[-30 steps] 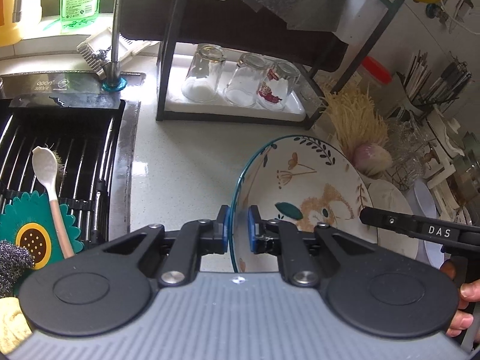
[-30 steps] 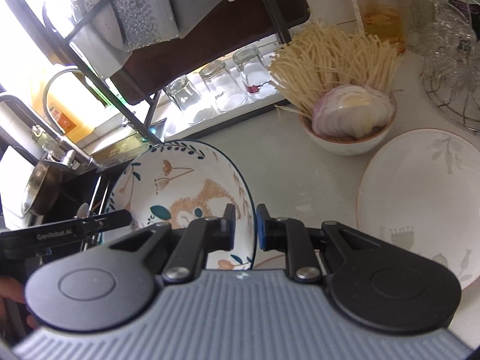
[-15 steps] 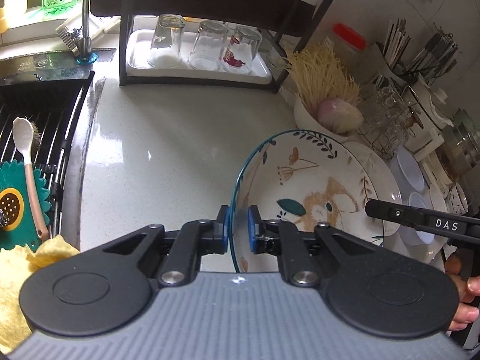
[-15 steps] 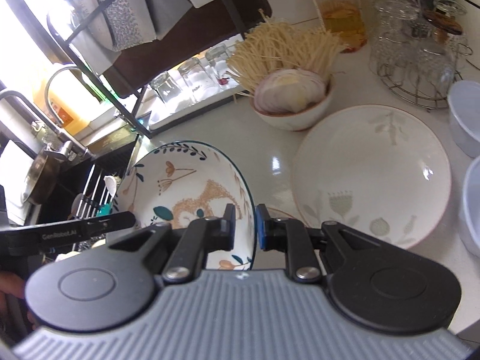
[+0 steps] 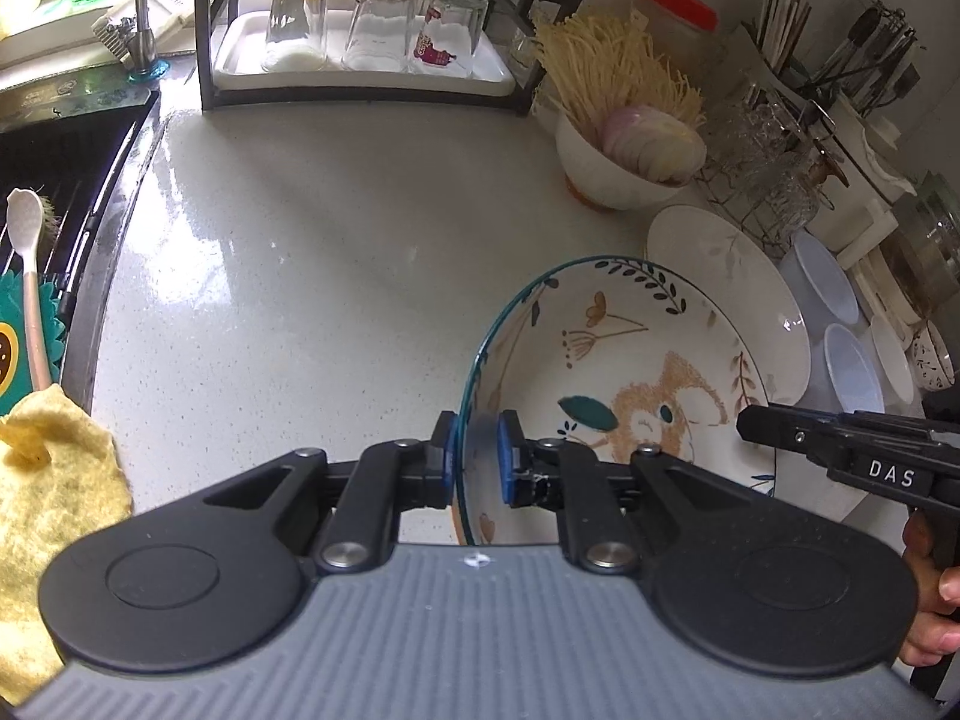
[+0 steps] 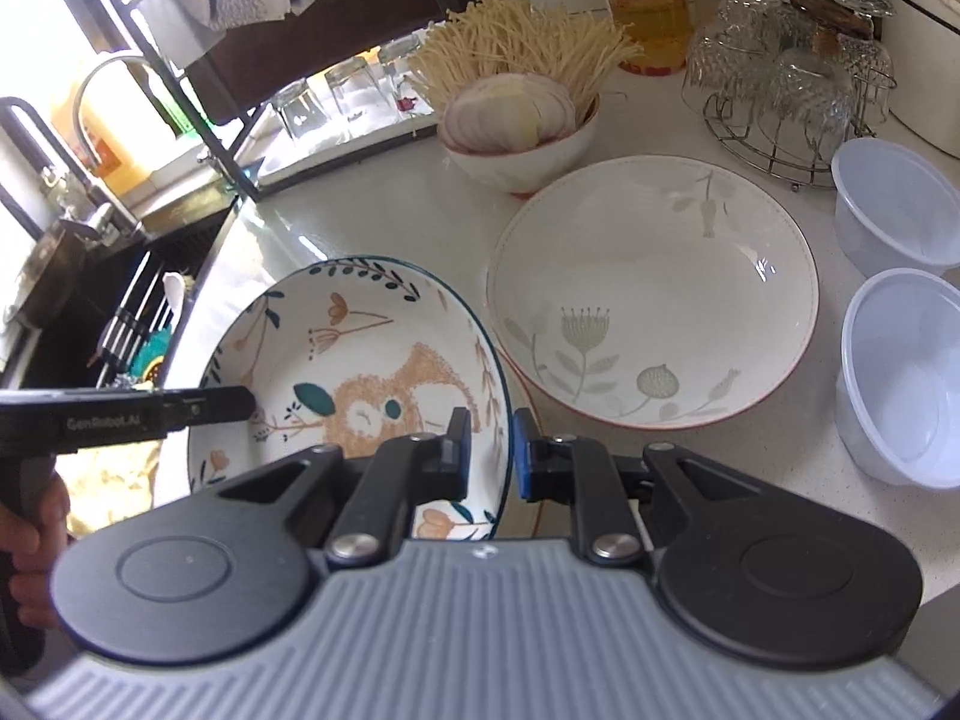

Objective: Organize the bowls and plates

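Carrying the patterned plate [image 5: 630, 372] between two grippers is the step in hand, I judge, with stacking or setting it by the other dishes as the aim. Starting at the left, the left gripper [image 5: 478, 456] is pinching the plate's left rim, its blue pads nearly together with the thin edge between them. From that camera the plate is spreading away toward two o'clock, tilted up off the table [image 5: 312, 252]. Further right, the right gripper [image 6: 491, 450] is clamping the opposite rim in the same narrow pinch, and from its camera the plate [image 6: 360, 372] is lying toward ten o'clock. Beyond it, at about one o'clock, the white flowered plate [image 6: 654, 276] is sitting flat on the table, just beside the carried one, with two plastic bowls [image 6: 900, 378] at three o'clock. The next move probably calls for both hands travelling together toward the white plate, levelling the load, lowering it squarely, and only then loosening both pinches.
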The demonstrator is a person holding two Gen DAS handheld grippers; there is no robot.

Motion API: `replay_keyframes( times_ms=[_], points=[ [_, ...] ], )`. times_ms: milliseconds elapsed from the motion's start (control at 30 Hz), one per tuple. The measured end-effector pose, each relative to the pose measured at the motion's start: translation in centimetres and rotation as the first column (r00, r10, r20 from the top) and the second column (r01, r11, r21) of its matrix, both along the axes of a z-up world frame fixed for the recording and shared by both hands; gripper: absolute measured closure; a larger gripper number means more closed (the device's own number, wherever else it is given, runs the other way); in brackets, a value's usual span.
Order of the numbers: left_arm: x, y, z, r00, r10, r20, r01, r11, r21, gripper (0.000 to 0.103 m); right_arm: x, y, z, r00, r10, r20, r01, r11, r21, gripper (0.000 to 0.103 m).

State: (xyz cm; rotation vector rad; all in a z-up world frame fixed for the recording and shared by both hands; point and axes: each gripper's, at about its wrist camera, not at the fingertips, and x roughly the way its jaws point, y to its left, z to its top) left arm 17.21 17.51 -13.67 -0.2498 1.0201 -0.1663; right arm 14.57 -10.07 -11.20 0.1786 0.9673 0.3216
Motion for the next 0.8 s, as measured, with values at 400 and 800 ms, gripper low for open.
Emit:
replay_keyframes(
  times_ms=[400,800],
  points=[
    [0.4,-1.2,-0.4,0.998,-0.060,-0.001,0.060,0.995,0.085,0.084,0.0,0.2,-0.6,1.000,-0.002,-0.005,0.002,1.000,-0.020,0.085],
    [0.5,-2.1,-1.3,0.992,-0.118,-0.048,0.123,0.984,0.126,0.069,0.0,0.5,-0.8,1.000,-0.010,-0.011,0.009,0.999,-0.038,0.086]
  ],
)
